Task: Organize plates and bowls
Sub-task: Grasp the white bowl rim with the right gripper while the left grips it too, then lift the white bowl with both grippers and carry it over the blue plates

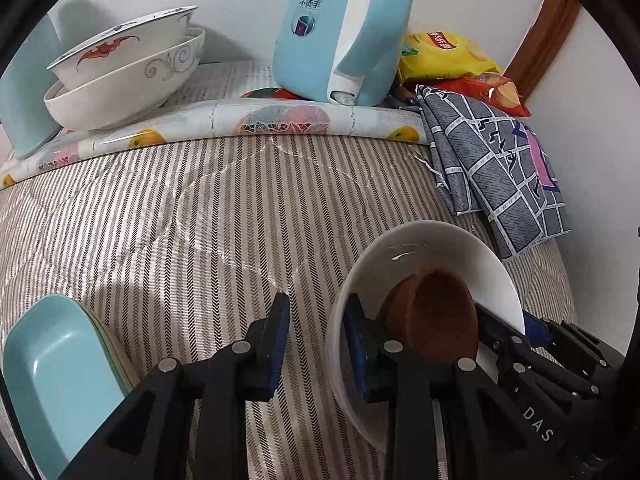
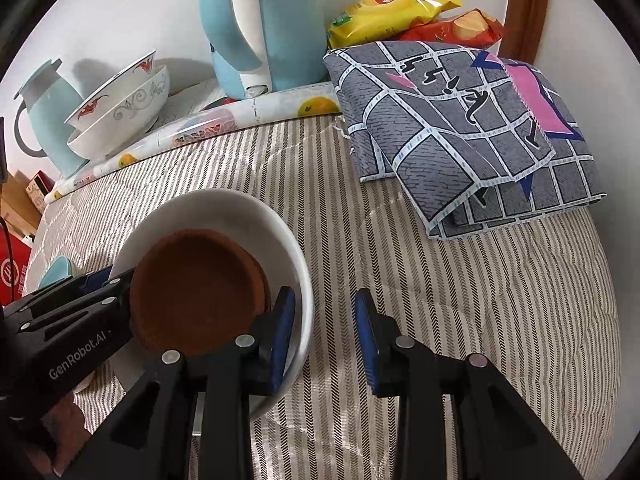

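Counted on the striped quilted surface: one plain white ceramic bowl (image 2: 224,216) holding one brown wooden bowl (image 2: 196,292). Two patterned white porcelain bowls (image 1: 124,68) stand nested as one stack at the rear. One pale blue electric kettle (image 1: 340,32) and one pale blue insulated jug (image 2: 52,120). Two snack bags: one yellow (image 2: 392,8), one red-orange (image 2: 460,28). One folded grey checked cloth (image 2: 460,128). One pale blue rectangular dish (image 1: 60,380), possibly stacked on another.

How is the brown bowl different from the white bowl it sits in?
The brown bowl is smaller and dull, rough-looking; the white bowl is bigger, smooth and shiny. The brown bowl is tilted and leans inside the white bowl, which rests on the striped cloth. Both are round, plain and empty.
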A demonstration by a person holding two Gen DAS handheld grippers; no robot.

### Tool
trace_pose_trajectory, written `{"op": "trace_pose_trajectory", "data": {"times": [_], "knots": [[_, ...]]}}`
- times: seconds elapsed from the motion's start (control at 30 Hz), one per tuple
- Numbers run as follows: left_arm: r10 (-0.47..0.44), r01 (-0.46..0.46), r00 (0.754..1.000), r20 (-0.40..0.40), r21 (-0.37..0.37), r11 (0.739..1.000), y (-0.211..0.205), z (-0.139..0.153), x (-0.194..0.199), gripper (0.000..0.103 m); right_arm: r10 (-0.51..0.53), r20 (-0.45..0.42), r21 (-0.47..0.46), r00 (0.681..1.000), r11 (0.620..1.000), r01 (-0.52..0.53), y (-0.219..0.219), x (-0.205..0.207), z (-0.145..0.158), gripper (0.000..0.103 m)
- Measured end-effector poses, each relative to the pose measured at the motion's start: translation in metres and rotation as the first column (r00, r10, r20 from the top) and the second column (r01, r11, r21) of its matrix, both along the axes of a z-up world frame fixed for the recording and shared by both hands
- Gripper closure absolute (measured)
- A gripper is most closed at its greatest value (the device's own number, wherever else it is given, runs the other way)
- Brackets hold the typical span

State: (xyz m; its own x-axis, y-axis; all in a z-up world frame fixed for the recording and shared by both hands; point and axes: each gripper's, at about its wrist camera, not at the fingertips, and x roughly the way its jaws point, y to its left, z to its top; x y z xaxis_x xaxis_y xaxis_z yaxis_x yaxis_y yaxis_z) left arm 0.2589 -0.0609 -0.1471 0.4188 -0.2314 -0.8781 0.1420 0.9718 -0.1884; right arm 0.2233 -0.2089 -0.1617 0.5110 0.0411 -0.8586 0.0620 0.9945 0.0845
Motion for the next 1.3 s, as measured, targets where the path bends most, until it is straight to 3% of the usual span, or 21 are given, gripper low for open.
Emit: {"op": "trace_pose_trajectory", "data": {"times": [0.3,0.37,0.53,1.0,1.3], "knots": [[-0.006,0.006,1.000,0.008,0.002,1.000,-0.002,0.000,-0.001,0.081,-0.010,-0.009,0.019,1.000,1.000,0.010,-0.001,0.001,0.000,0.073],[-0.019,0.019,1.000,0.007,-0.010,1.000,-0.003,-0.001,-0.002,0.091,-0.014,-0.006,0.025,1.000,1.000,0.014,-0.001,0.000,0.000,0.073],[-0.013,0.014,1.000,0.010,-0.008,1.000,-0.005,0.000,-0.004,0.093,-0.004,-0.004,0.087,1.000,0.996,0.004,0.001,-0.002,-0.001,0.092],[-0.013,0.013,1.000,0.017,-0.006,1.000,-0.003,0.007,-0.026,0.093,-0.033,0.008,0.090,0.999,0.995,0.032,0.004,-0.025,0.002,0.093],[-0.003,0.003,0.999,0.044,-0.017,1.000,0.004,0.028,-0.054,0.093,-0.037,0.029,0.086,0.999,0.996,0.034,0.009,-0.053,0.022,0.094]]}}
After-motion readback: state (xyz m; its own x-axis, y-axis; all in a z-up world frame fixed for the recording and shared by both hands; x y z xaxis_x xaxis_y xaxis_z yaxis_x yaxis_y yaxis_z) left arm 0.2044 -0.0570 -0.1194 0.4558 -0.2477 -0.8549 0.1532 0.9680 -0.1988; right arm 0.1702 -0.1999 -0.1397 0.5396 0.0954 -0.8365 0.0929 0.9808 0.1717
